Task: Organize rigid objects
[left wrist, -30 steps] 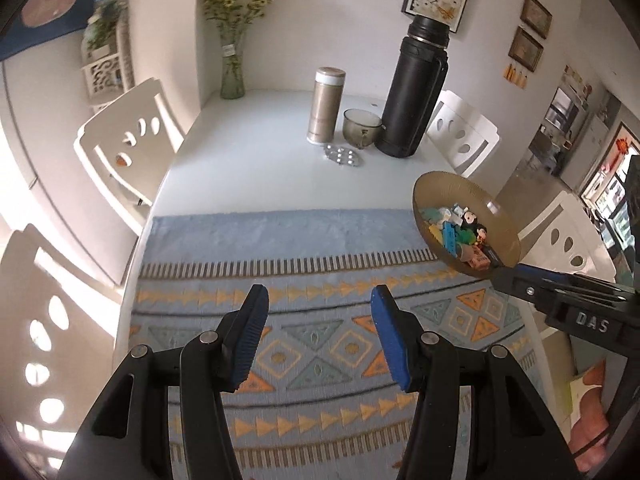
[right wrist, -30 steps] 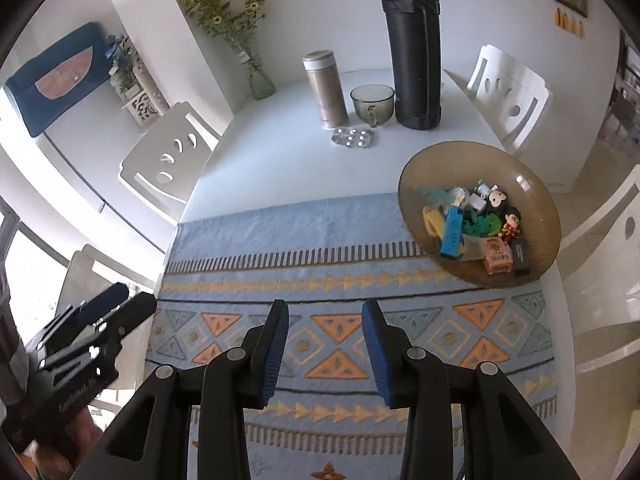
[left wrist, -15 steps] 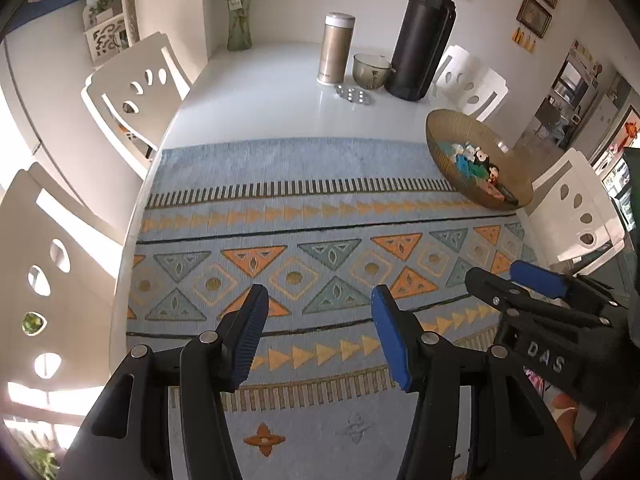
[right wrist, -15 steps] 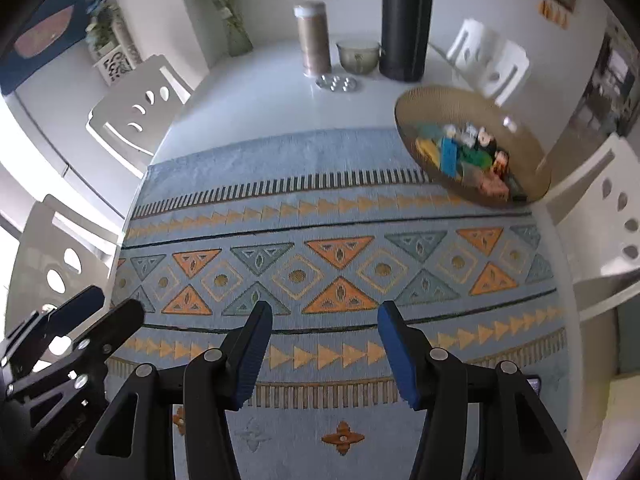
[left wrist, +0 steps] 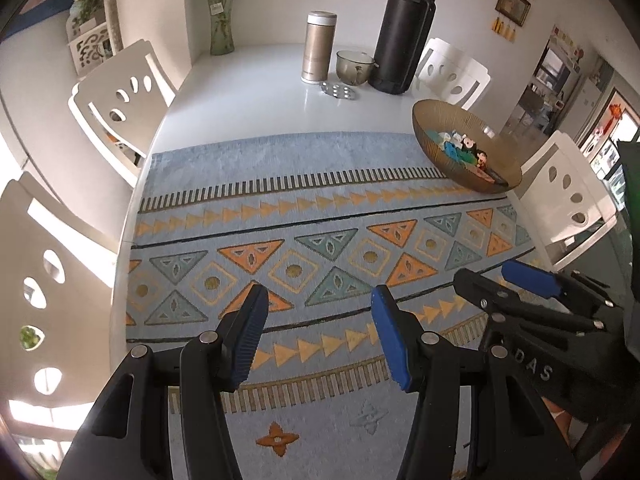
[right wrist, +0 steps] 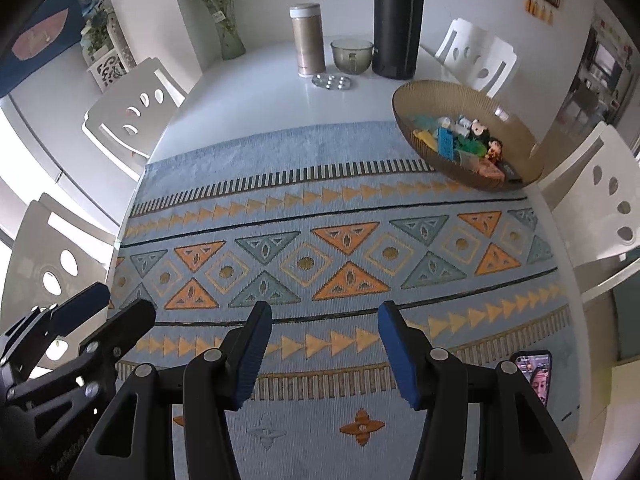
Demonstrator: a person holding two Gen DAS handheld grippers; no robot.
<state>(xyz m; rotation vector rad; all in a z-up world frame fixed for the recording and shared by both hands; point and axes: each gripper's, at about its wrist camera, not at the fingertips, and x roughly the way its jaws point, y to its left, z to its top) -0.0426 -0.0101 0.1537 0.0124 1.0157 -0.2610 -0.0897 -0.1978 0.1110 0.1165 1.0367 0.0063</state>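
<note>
A brown glass bowl point(left wrist: 502, 168) point(right wrist: 516, 136) stands at the right edge of the patterned mat point(left wrist: 320, 248) point(right wrist: 320, 240). It holds several small toys and bricks point(left wrist: 460, 152) point(right wrist: 460, 144). My left gripper point(left wrist: 318, 308) is open and empty above the mat's near part. My right gripper point(right wrist: 324, 320) is open and empty too, beside it; it also shows at the right of the left wrist view point(left wrist: 504, 276). The left gripper shows at the lower left of the right wrist view point(right wrist: 108, 308).
At the table's far end stand a black flask point(left wrist: 404, 28), a steel tumbler point(left wrist: 318, 52), a glass cup point(left wrist: 354, 66), a blister pack point(left wrist: 339, 90) and a vase of flowers point(left wrist: 220, 20). A phone point(right wrist: 534, 372) lies at the mat's near right. White chairs surround the table.
Both grippers have drawn back toward the near edge of the table and away from the bowl. Both stay open and empty; the right jaws have opened wider.
</note>
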